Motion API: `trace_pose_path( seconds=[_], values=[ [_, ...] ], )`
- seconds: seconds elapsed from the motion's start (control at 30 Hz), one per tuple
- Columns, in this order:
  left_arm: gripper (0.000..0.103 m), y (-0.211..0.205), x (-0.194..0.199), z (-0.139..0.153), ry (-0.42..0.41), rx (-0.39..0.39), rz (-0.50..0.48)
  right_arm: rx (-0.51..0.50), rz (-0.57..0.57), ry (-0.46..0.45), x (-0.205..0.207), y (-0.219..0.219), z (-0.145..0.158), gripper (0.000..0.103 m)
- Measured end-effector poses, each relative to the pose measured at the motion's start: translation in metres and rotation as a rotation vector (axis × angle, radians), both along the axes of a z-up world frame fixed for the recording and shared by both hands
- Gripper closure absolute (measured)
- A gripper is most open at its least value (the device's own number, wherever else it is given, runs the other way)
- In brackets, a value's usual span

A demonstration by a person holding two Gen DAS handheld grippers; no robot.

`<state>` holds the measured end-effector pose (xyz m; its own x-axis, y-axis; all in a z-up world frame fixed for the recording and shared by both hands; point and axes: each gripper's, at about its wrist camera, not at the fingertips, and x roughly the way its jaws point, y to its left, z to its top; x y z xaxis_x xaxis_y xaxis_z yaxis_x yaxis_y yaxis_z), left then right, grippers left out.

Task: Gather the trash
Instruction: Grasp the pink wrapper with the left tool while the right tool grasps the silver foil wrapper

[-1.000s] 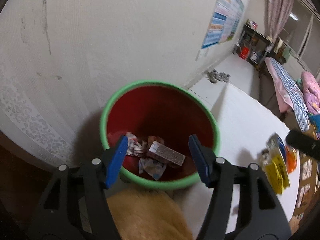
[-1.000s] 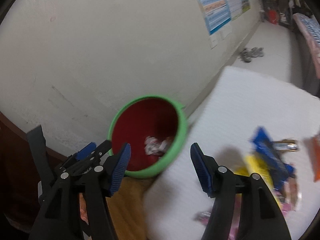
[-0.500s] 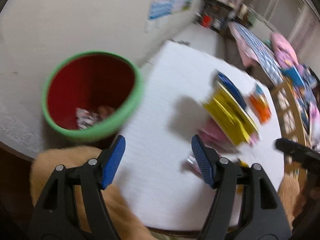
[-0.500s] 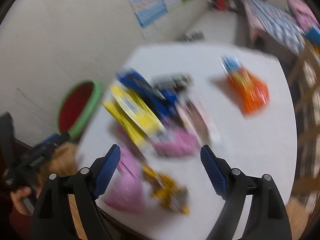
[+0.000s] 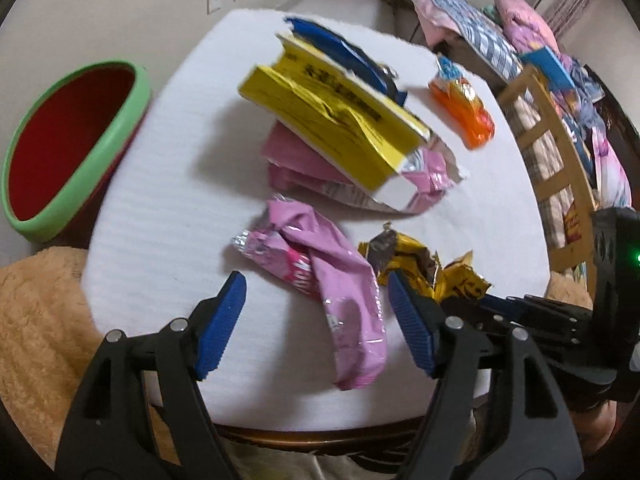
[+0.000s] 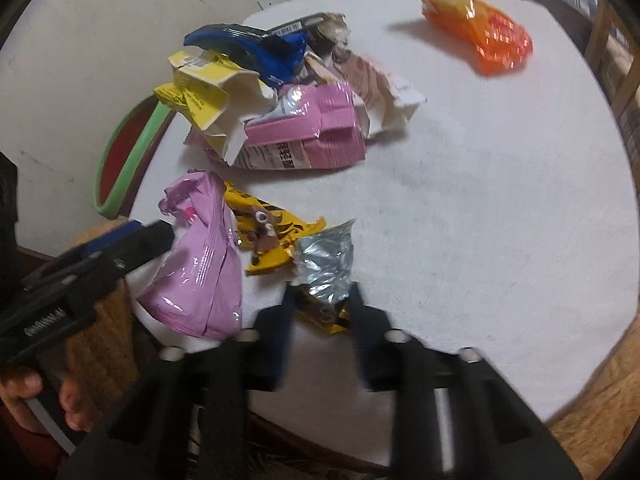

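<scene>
Both grippers hang over a white table (image 5: 168, 184) strewn with empty snack packaging. The left gripper (image 5: 316, 320) points steeply down with its blue-padded jaws well apart and opening, and a crumpled pink wrapper (image 5: 332, 280) lies on the table in the gap between them, touched by neither pad. Just to the right of that wrapper sits a yellow and gold wrapper (image 5: 416, 264); in the right wrist view the right gripper (image 6: 322, 308) has its jaws drawn in on the near end of this same yellow wrapper (image 6: 276, 240), pinching its silver-lined, torn corner between the fingers, though the fingers are blurred. The left gripper (image 6: 100, 256) shows in that view at the left edge, beside the pink wrapper (image 6: 200, 256), with the person's hand (image 6: 44, 404) wrapped round its handle low in the corner. Farther back on the table is a heap: a torn yellow box (image 5: 332, 116) resting on top of a pink packet (image 5: 312, 168), with a blue wrapper (image 5: 340, 52) behind them. An orange packet (image 5: 464, 108) lies by itself, well apart toward the far right. The bin (image 5: 76, 148), red inside with a green rim, stands off the table's left edge against the wall. A wooden chair (image 5: 548, 152) stands to the right of the table.
</scene>
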<state>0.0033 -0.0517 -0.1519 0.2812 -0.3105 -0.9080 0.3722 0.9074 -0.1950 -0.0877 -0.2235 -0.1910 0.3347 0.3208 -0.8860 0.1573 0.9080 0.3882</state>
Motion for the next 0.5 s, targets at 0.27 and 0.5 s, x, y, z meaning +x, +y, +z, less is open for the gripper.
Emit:
trace_pose_path(
  seconds=[0.27, 0.5],
  values=[
    [0.033, -0.009, 0.004, -0.027, 0.085, 0.034, -0.007, -0.042, -0.067, -0.107, 0.006, -0.024, 0.032, 0.085],
    [0.072, -0.006, 0.004, -0.031, 0.121, 0.002, -0.002, -0.032, -0.119, -0.135, 0.014, -0.044, 0.040, 0.085]
  ],
)
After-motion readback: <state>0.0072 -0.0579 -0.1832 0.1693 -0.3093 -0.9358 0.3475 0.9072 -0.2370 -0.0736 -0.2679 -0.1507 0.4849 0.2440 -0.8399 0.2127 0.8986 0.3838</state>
